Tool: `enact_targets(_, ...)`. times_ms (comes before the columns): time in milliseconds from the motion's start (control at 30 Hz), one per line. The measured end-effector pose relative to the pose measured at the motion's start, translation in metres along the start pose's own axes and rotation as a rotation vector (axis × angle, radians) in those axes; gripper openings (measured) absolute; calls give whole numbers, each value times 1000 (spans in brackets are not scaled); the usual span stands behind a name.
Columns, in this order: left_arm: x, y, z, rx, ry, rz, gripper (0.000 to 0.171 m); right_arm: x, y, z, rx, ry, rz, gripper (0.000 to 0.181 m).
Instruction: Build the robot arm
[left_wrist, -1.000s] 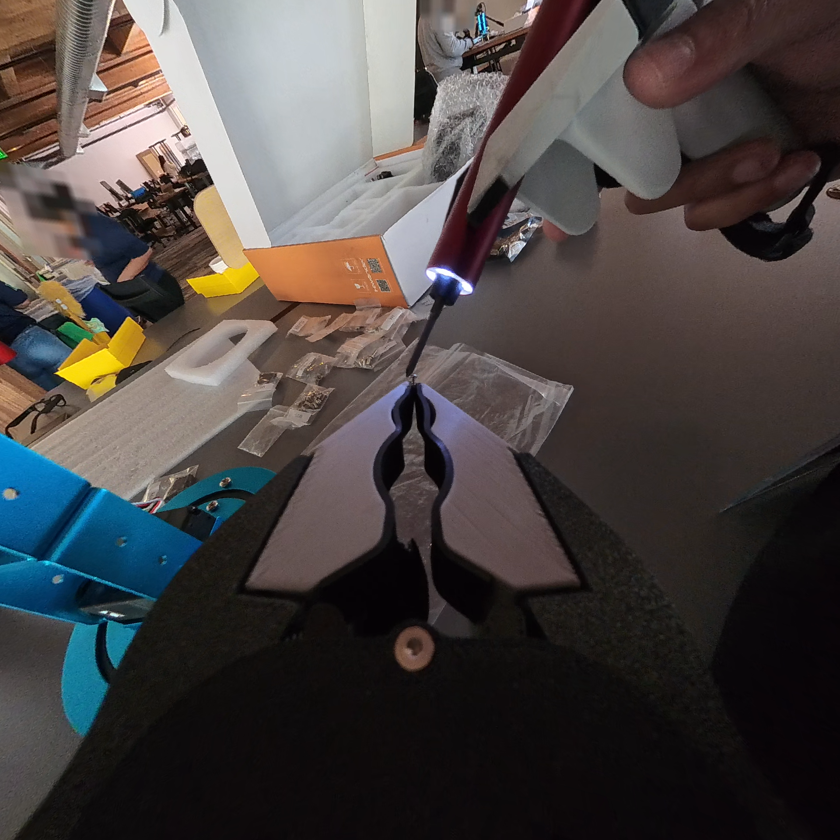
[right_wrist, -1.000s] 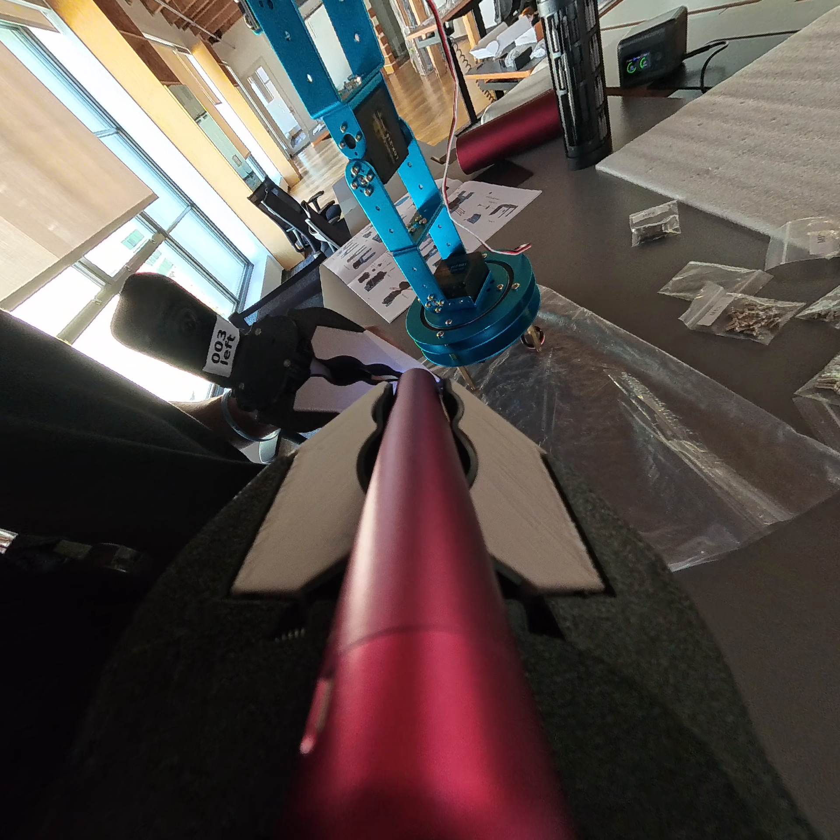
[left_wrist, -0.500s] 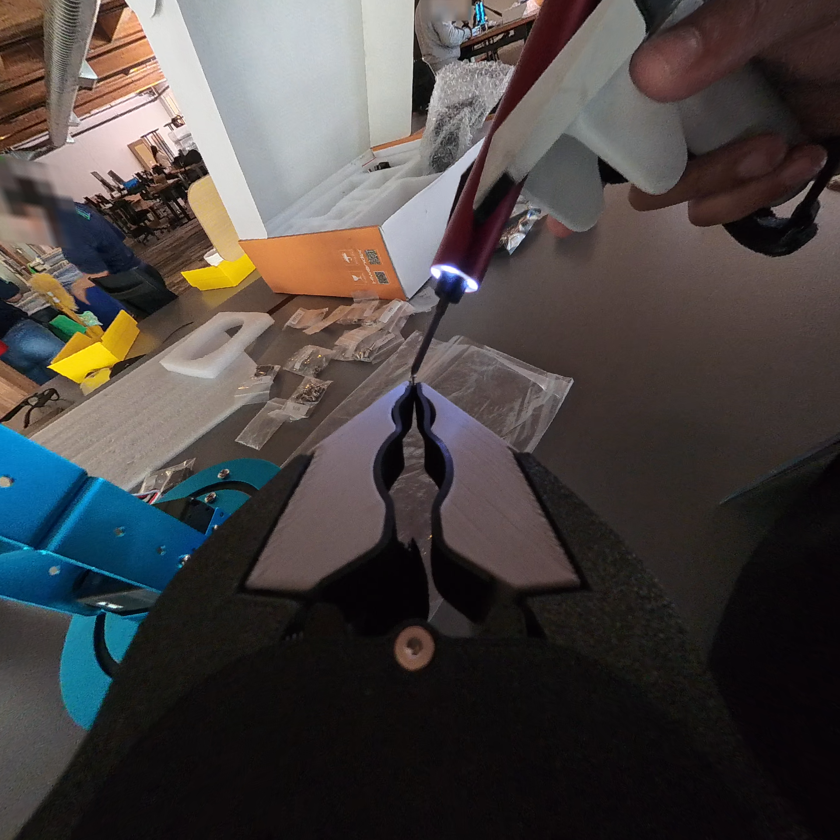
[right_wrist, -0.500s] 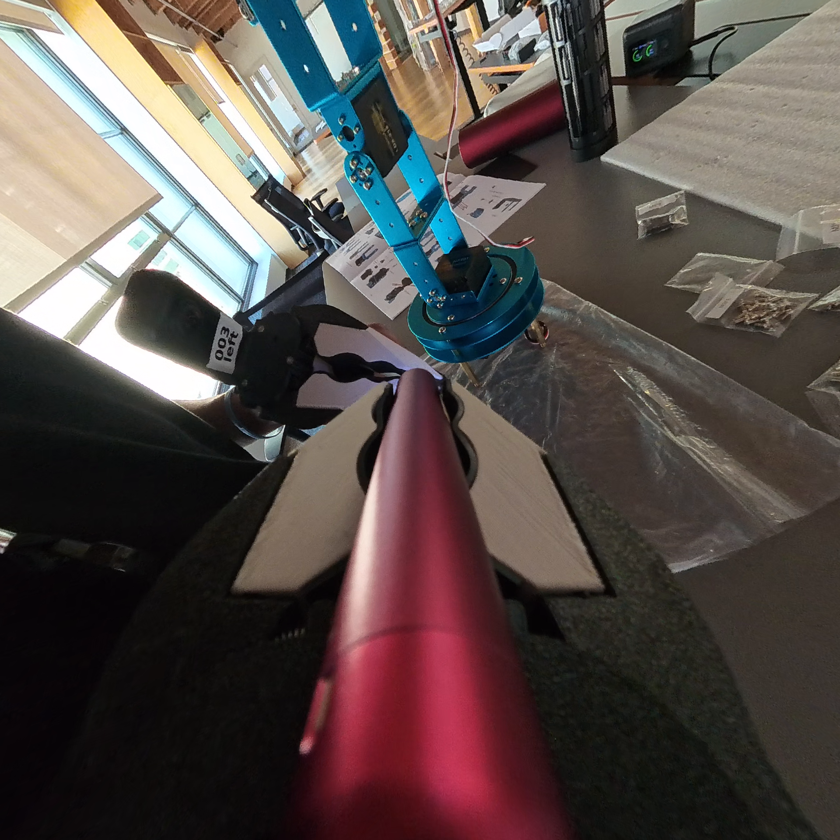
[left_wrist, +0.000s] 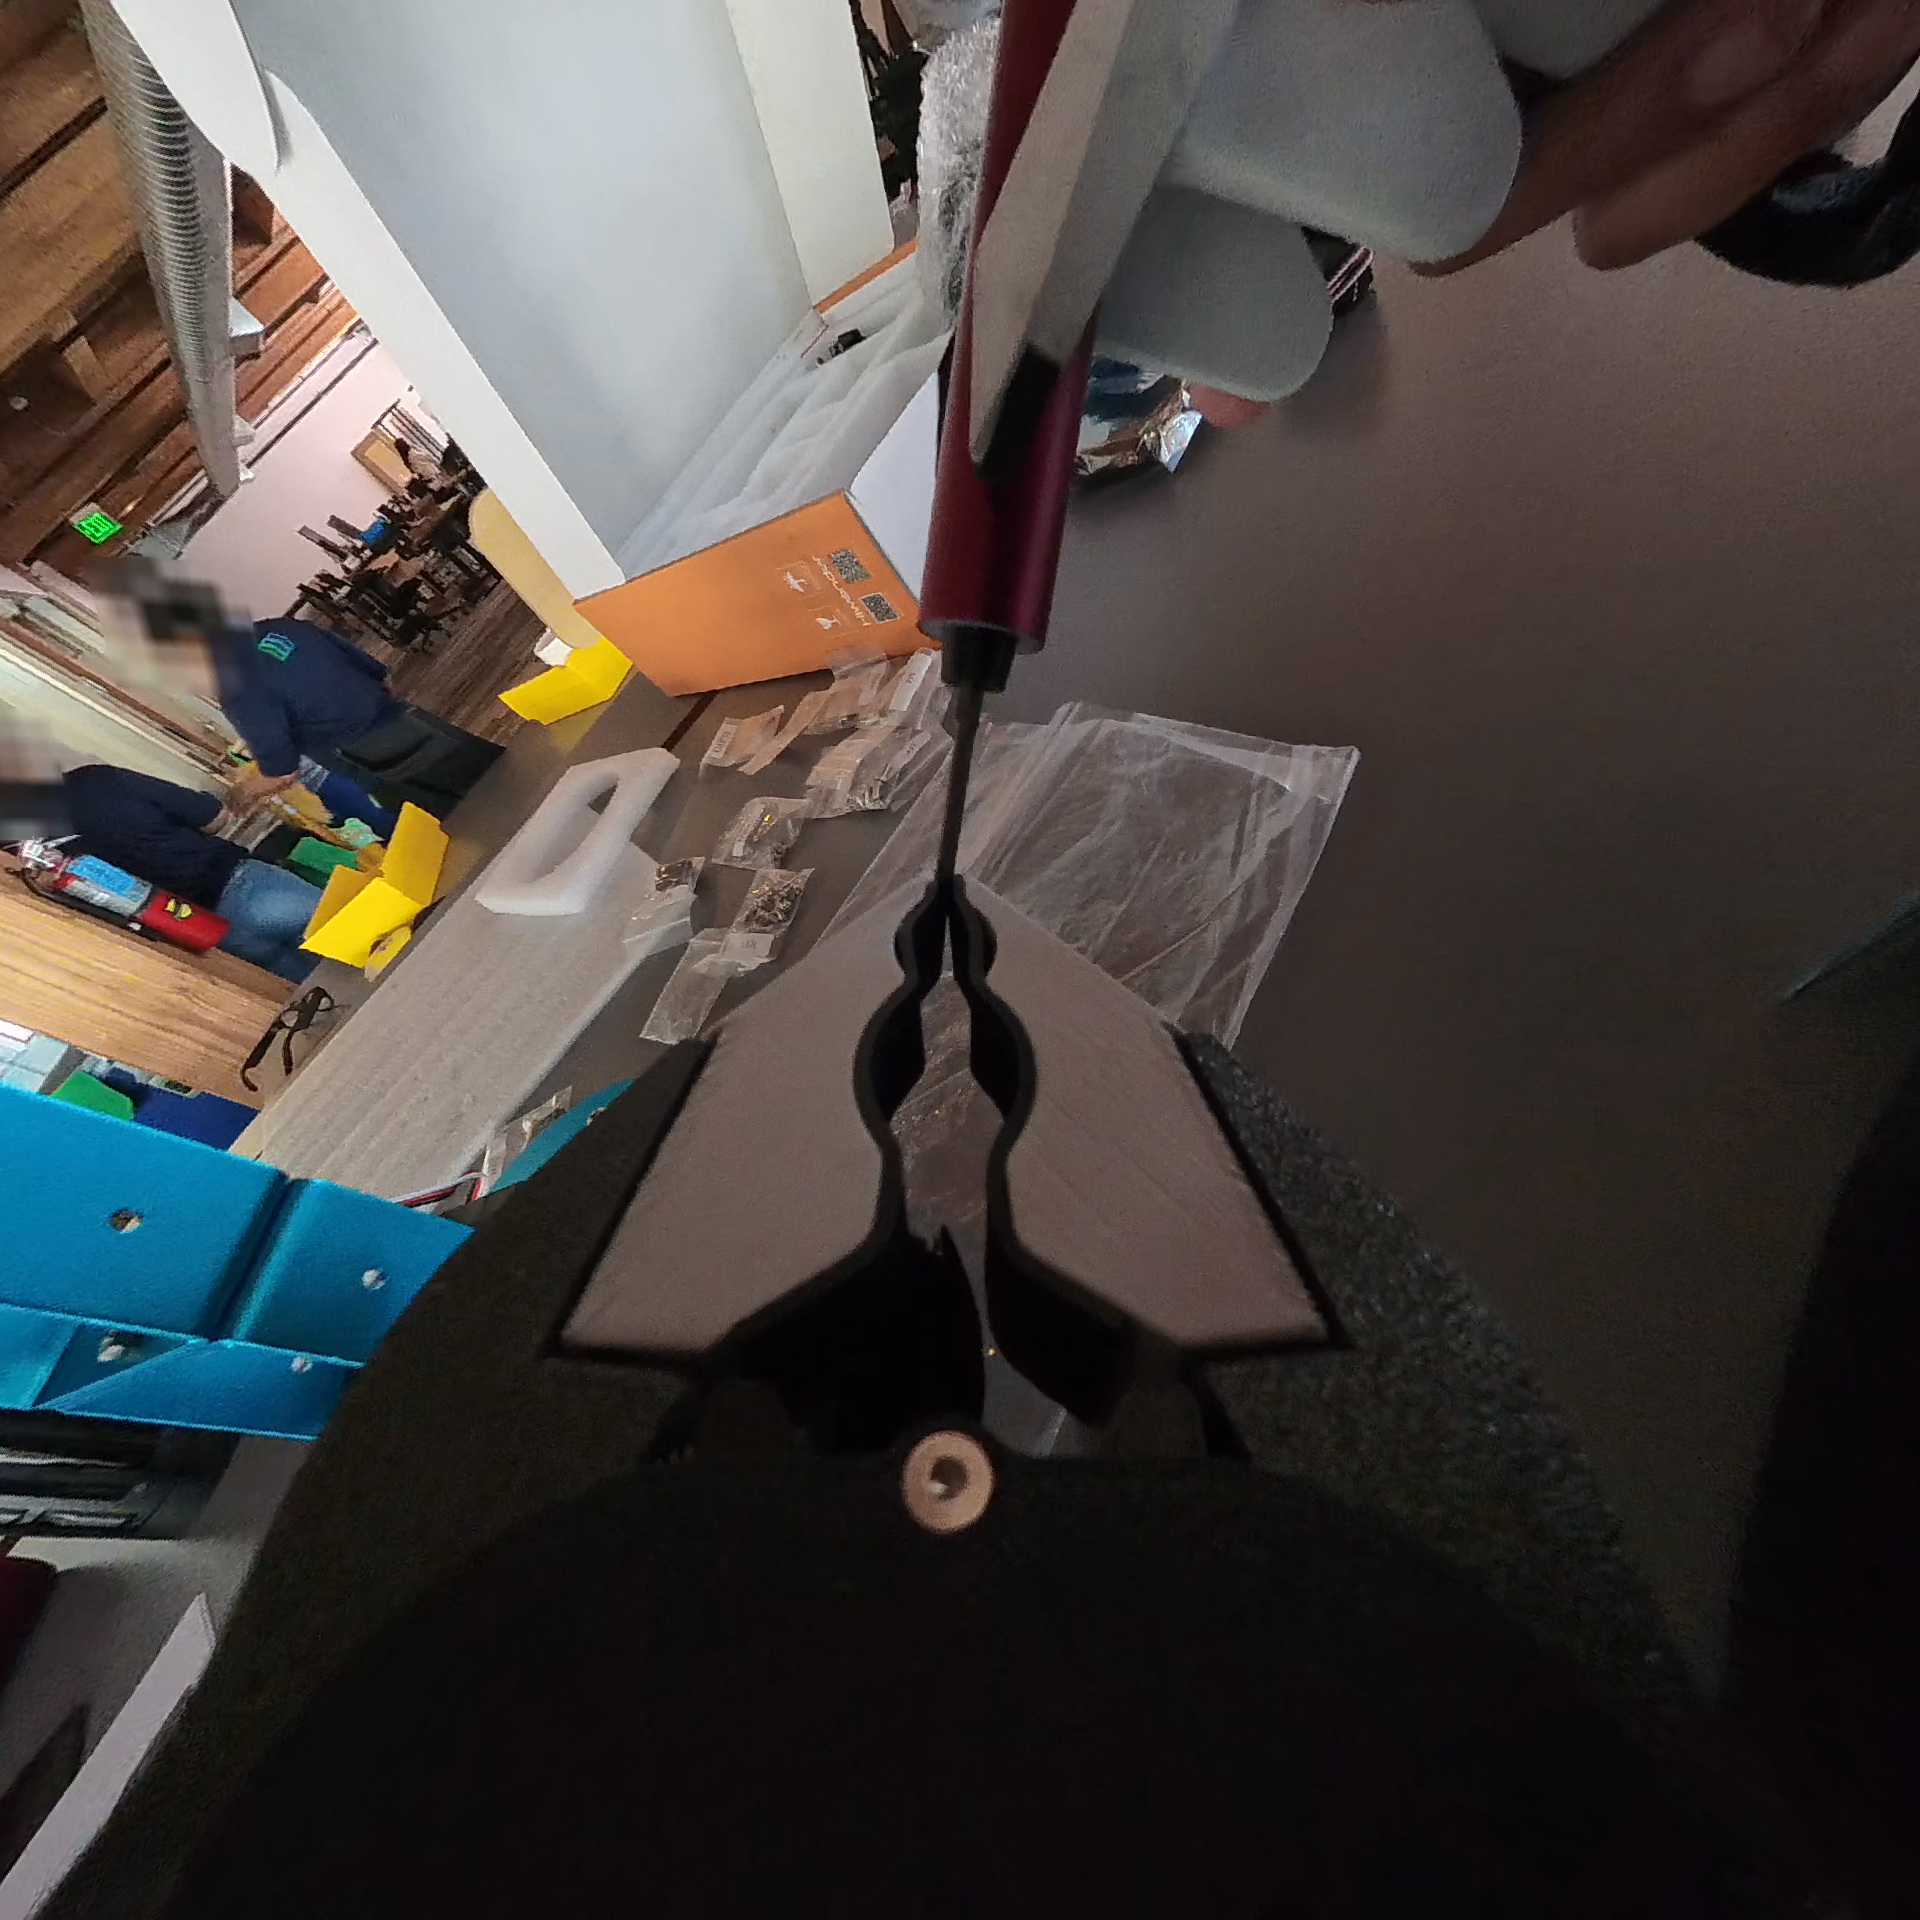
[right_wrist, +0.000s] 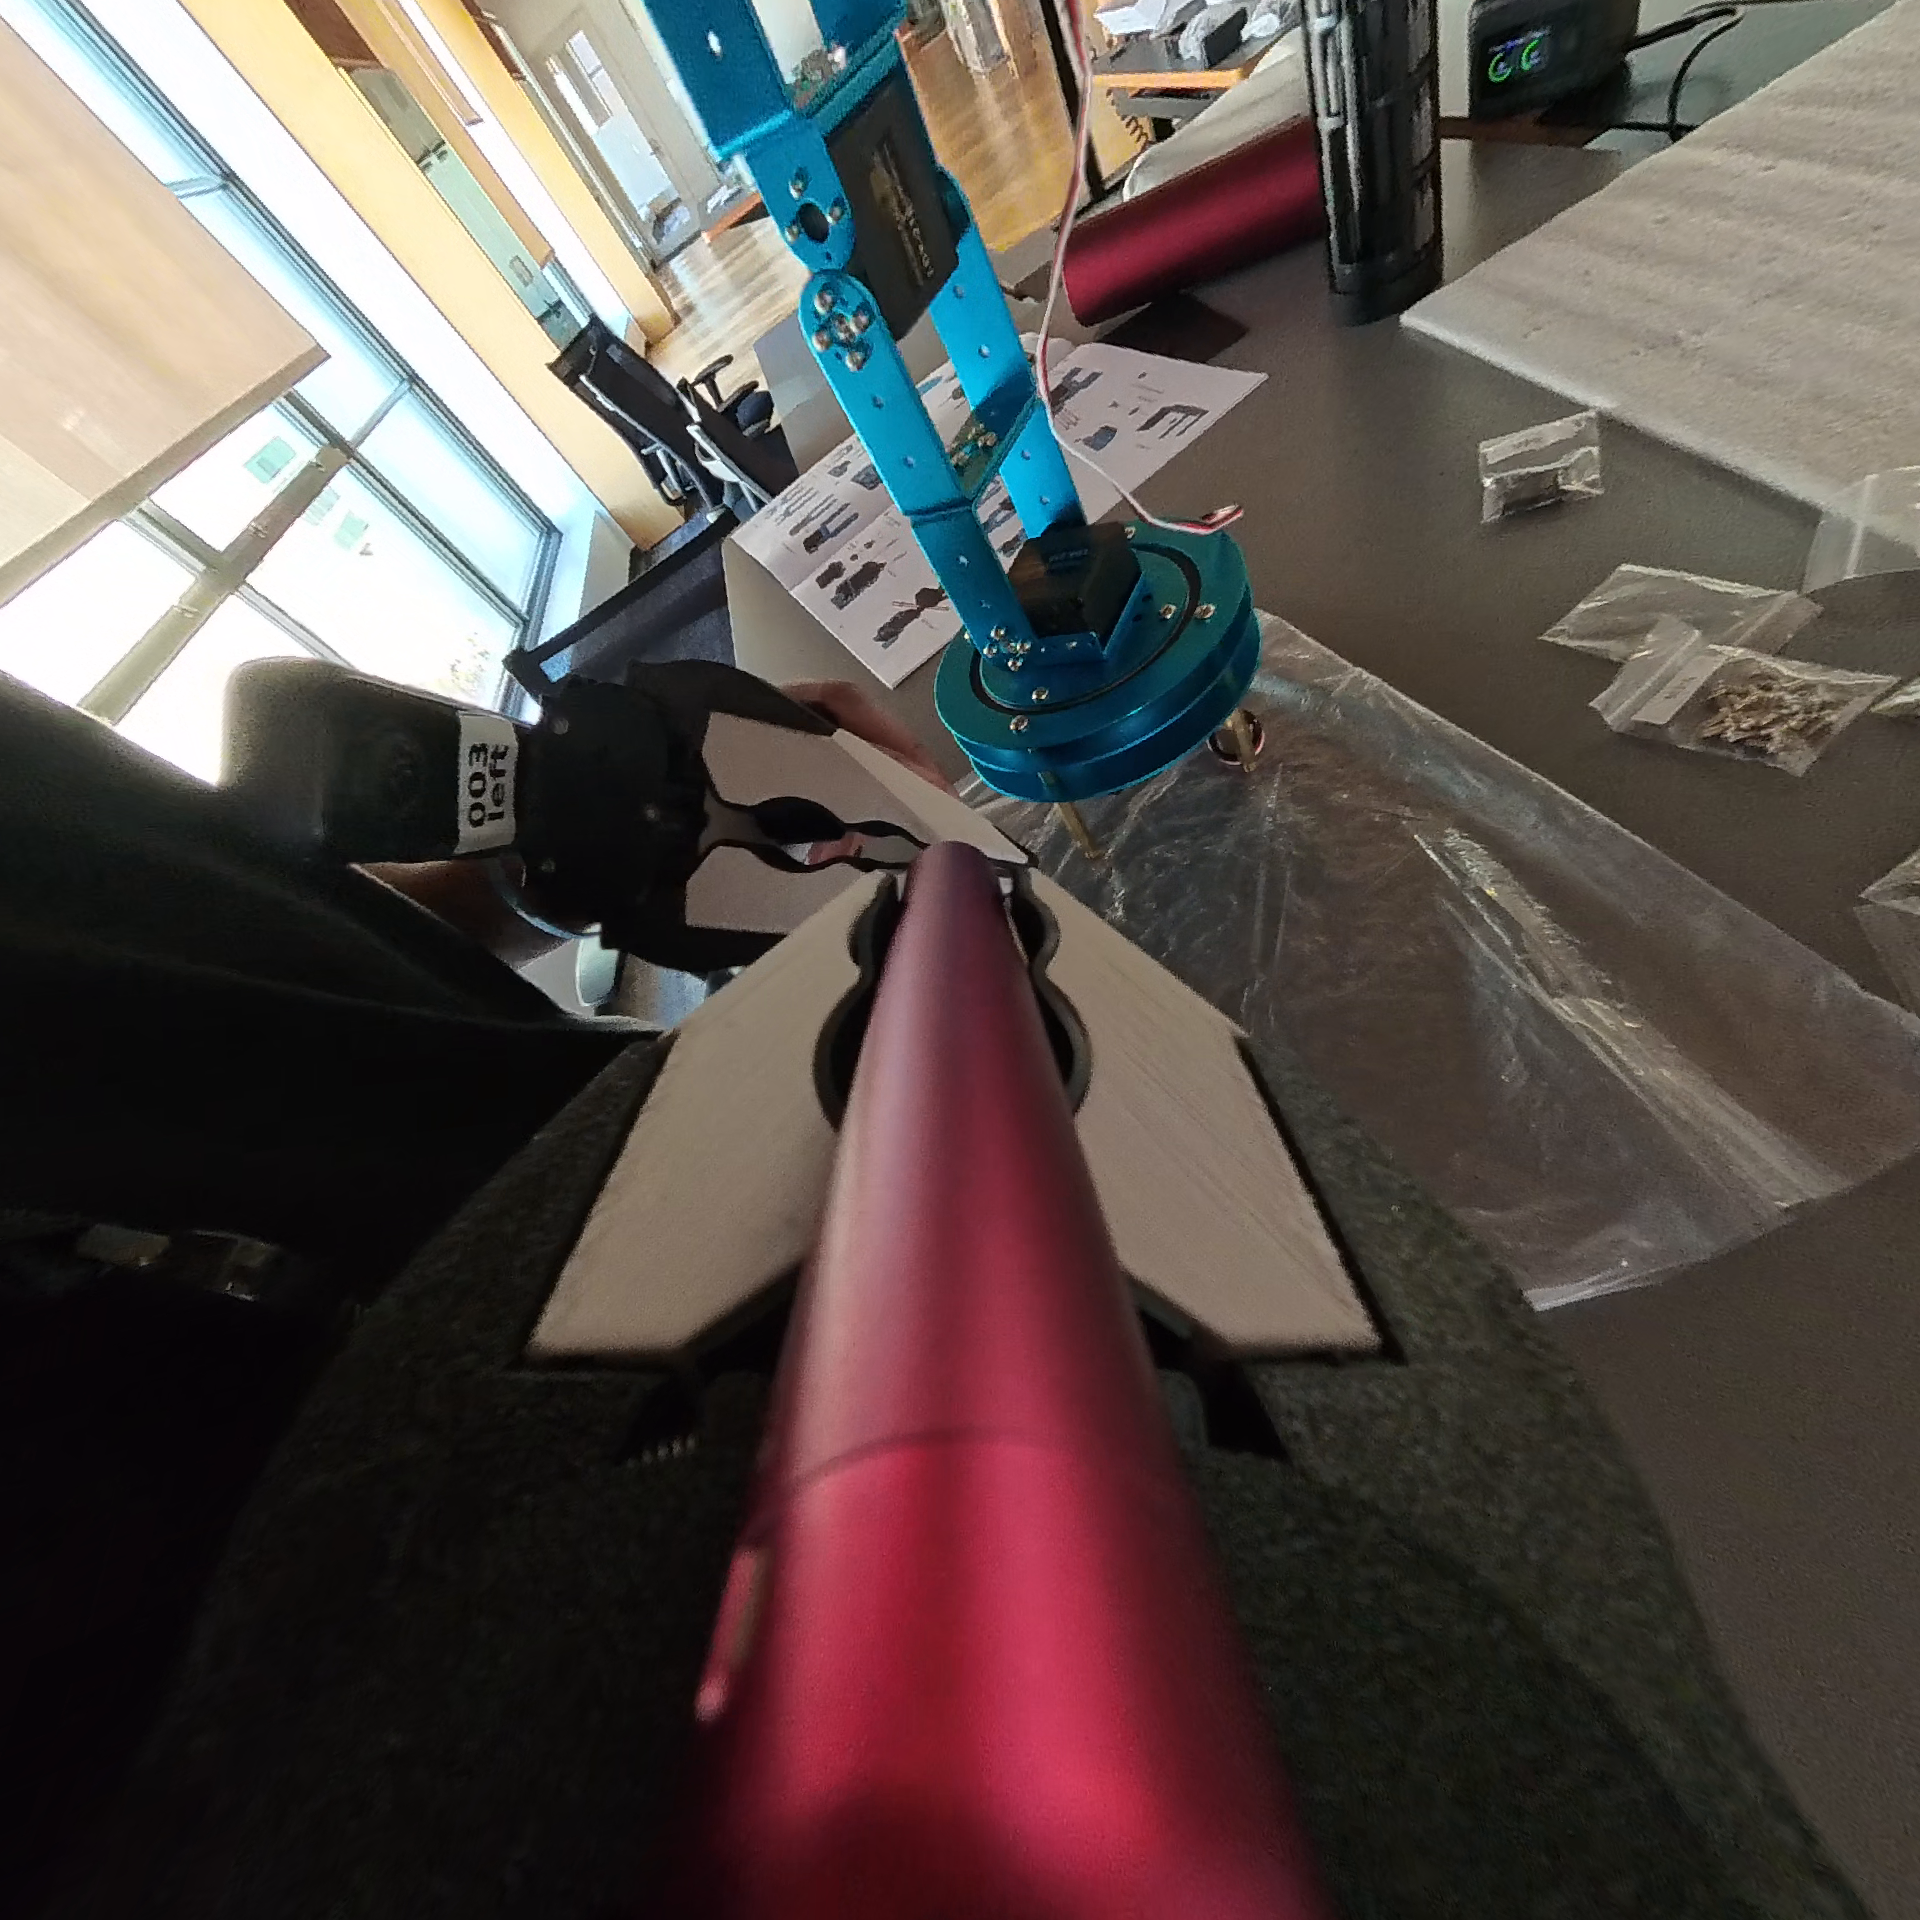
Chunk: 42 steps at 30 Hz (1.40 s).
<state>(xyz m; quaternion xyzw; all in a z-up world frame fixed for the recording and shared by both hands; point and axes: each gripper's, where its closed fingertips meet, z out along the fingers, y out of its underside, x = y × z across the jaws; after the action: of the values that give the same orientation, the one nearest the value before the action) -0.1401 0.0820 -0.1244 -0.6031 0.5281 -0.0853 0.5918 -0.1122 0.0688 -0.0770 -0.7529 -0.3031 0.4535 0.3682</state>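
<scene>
Fingers: right gripper (right_wrist: 951, 883) clamped around red electric screwdriver (right_wrist: 935, 1351); left gripper (left_wrist: 948, 914) pinched nearly together on the screwdriver's bit tip (left_wrist: 951, 894). Blue robot-arm base (right_wrist: 1101, 675) just beyond the screwdriver. Clear plastic bag (right_wrist: 1455, 987) beneath, on grey surface (right_wrist: 1714, 1455).

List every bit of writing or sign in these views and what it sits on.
Wording is not copied; these things bear it:
White sticker on the left tongs: legible.
Orange box: codes and symbols, small.
Green sign: blurred.
Instruction sheets: too small.
Bag labels: too small.
Black device screen: green marks, unreadable.
</scene>
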Motion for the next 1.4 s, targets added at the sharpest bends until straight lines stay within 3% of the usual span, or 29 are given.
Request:
enact_targets(667, 0, -1, -2, 3, 0, -21, 0, 1, -2, -3, 7, 14, -3, 23)
enact_targets(1400, 6, 13, 0, -94, 25, 193, 0, 6, 10, 3, -42, 26, -16, 23)
